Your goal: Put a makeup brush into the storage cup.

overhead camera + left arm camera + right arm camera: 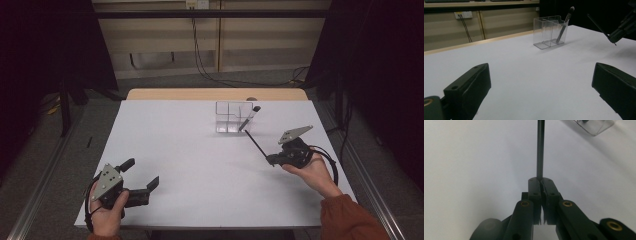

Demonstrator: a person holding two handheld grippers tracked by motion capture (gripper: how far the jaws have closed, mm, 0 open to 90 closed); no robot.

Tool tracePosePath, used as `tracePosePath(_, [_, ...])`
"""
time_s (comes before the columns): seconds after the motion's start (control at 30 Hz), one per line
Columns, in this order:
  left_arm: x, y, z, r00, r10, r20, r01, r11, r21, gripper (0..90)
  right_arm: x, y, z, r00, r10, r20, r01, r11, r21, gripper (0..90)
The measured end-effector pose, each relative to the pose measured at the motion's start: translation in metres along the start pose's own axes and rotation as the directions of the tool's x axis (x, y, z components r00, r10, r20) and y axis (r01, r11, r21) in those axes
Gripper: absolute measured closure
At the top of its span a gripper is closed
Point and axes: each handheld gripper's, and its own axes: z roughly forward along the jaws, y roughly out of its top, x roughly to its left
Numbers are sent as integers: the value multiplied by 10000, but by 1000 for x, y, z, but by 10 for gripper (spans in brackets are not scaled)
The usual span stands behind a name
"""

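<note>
A clear plastic organizer (pixel 231 117) (pixel 549 35) stands on the white table (pixel 190 150) at the far middle, with a dark-tipped brush (pixel 250 117) (pixel 565 22) leaning in its right compartment. My right gripper (pixel 270 159) (pixel 540 180) is shut on the end of a thin black stick (pixel 255 143) (pixel 540 147). The stick points up and away toward the organizer, whose corner (pixel 594 126) appears at the top of the right gripper view. My left gripper (pixel 142 173) (pixel 541 72) rests at the front left, open and with nothing between its jaws. In the left gripper view, the right gripper (pixel 614 37) and the stick (pixel 597 25) are at the far right.
A wooden strip (pixel 215 94) borders the table's far edge. Beyond it are a pale wall panel and hanging cables (pixel 200 60). Dark curtains (pixel 45 45) close in both sides. A metal rail (pixel 40 200) runs along the floor at the left.
</note>
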Motion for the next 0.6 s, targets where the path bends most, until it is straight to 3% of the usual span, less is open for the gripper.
tracePosePath(0.17, [0, 0, 0, 10000, -7, 9, 7, 10000, -38, 22, 0, -1, -2, 10000, -7, -37, 5, 9982, -606, 862])
tracePosePath(0.43, [-1, 1, 0, 10000, 21, 97, -21, 10000, -35, 22, -1, -5, -5, 9997, 225, -78, -235, 9860, -1651, 862])
tracePosePath(0.53, [-1, 1, 0, 9999, 37, 102, -36, 10000, -34, 22, 0, -4, -7, 9996, 243, -126, -264, 9791, -2017, 862])
tracePosePath(0.6, [-1, 1, 0, 9999, 34, 101, -33, 10000, -37, 22, 2, -4, -10, 9997, 12, -232, -70, 9676, -2522, 862])
